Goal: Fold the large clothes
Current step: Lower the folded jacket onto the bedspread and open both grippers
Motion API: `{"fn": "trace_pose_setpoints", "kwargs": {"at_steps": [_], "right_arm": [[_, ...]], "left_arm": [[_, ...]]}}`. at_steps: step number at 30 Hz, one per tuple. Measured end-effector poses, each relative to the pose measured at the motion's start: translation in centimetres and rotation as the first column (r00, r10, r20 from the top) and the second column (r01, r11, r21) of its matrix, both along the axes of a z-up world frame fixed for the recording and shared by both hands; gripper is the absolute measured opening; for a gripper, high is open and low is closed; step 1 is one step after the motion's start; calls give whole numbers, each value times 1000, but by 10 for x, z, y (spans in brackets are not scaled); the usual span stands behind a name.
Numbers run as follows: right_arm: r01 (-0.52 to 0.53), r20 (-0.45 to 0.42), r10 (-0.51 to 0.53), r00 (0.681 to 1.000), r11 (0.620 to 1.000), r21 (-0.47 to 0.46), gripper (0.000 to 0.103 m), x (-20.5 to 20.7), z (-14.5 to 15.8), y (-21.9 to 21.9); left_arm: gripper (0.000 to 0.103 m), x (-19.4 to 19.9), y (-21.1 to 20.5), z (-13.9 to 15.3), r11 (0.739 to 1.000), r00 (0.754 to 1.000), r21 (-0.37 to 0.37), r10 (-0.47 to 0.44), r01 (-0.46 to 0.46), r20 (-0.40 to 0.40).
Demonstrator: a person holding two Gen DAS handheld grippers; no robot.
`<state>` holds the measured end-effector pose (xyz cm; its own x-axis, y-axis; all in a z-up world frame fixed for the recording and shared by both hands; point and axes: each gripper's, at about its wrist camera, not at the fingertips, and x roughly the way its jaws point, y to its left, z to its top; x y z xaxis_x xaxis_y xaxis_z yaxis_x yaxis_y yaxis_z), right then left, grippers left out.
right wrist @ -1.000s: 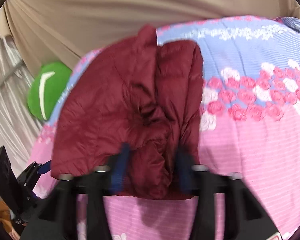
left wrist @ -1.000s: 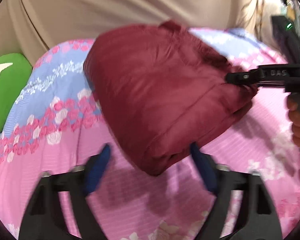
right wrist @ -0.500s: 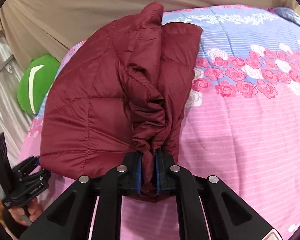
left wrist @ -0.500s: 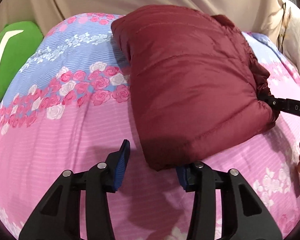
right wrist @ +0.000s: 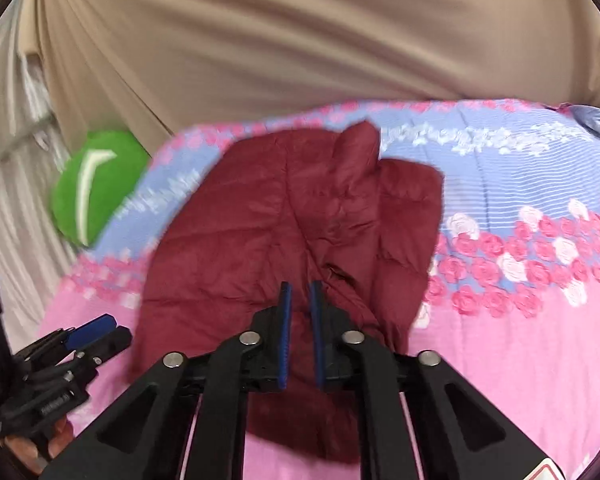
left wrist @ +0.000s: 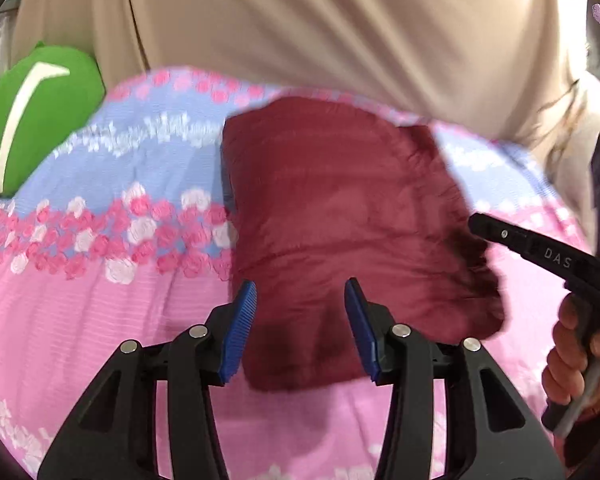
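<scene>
A folded dark red quilted jacket point(left wrist: 340, 216) lies on the pink and blue floral bedspread point(left wrist: 100, 300); it also shows in the right wrist view point(right wrist: 268, 232). My left gripper point(left wrist: 300, 292) is open, its blue pads above the jacket's near edge and holding nothing. My right gripper point(right wrist: 300, 286) hangs over the jacket's near edge with its jaws a narrow gap apart and no cloth between them. The right gripper also shows at the right of the left wrist view point(left wrist: 476, 222). The left gripper shows at the lower left of the right wrist view point(right wrist: 100, 330).
A green cushion point(left wrist: 36, 116) lies at the bed's far left, also seen in the right wrist view point(right wrist: 96, 184). A beige curtain point(left wrist: 300, 28) hangs behind the bed. Bare bedspread point(right wrist: 520, 340) spreads to the right of the jacket.
My right gripper let go of the jacket's bunched edge and drew back. The jacket dropped flat onto the bed. My left gripper moved over the jacket's near edge, still open.
</scene>
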<state>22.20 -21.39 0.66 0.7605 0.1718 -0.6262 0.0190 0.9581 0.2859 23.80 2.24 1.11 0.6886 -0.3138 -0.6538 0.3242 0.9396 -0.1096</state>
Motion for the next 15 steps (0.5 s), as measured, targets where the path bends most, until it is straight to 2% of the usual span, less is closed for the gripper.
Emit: {"fn": "trace_pose_setpoints", "kwargs": {"at_steps": [3, 6, 9, 12, 14, 15], "right_arm": [[41, -80, -51, 995, 991, -127, 0, 22, -36, 3], [44, -99, -58, 993, 988, -145, 0, 27, -56, 1], [73, -112, -86, 990, 990, -122, 0, 16, -39, 0], [37, -48, -39, 998, 998, -43, 0, -16, -16, -1], [17, -48, -18, 999, 999, -33, 0, -31, -14, -1], [-6, -77, 3, 997, 999, -31, 0, -35, -20, -1]], "left_arm": [[48, 9, -14, -20, 998, 1000, 50, 29, -29, 1], [50, 6, -27, -29, 992, 998, 120, 42, -47, 45], [50, 4, -27, -30, 990, 998, 126, 54, -59, 45], [50, 2, -21, -26, 994, 998, 90, 52, -55, 26], [50, 2, -19, -27, 995, 998, 88, 55, -56, 24], [50, 2, -21, -27, 994, 998, 90, 57, -59, 27]]}}
